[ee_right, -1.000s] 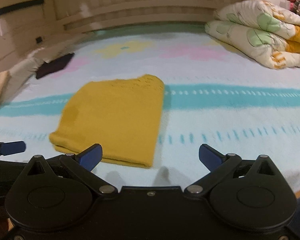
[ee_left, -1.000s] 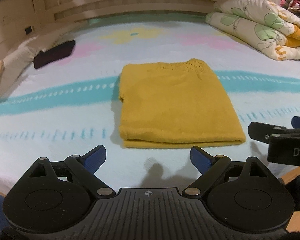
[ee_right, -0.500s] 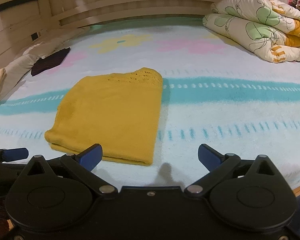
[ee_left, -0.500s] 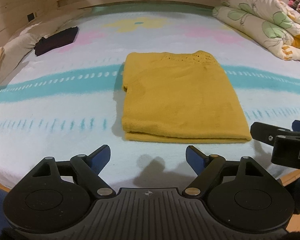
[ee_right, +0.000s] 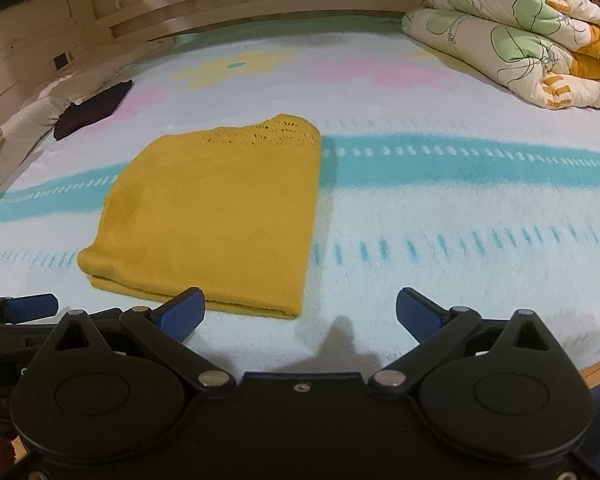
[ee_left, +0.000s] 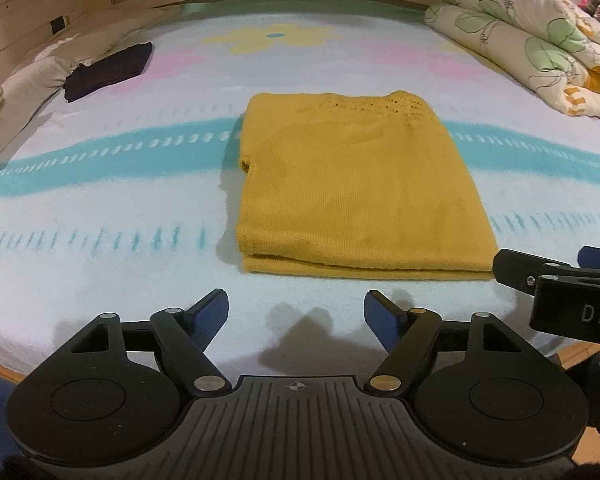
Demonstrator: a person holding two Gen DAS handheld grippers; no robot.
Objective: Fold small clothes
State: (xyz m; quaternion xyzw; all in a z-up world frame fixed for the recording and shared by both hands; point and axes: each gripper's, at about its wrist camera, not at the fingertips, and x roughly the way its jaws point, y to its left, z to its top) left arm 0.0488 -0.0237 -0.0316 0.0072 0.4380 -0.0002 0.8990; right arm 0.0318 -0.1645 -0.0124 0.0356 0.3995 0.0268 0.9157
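Your folded mustard-yellow knit garment [ee_left: 356, 196] lies just ahead, long axis running away, between your spread, empty left gripper [ee_left: 296, 316] and right gripper [ee_right: 300, 314].

The folded garment [ee_left: 356, 192] is mustard yellow with an openwork band along its far edge. The bedsheet [ee_left: 112, 200] is pale with teal stripes, dashes, and pink and yellow flowers. The quilt [ee_right: 520, 40] is cream with green leaves; the pads [ee_right: 182, 314] are blue.
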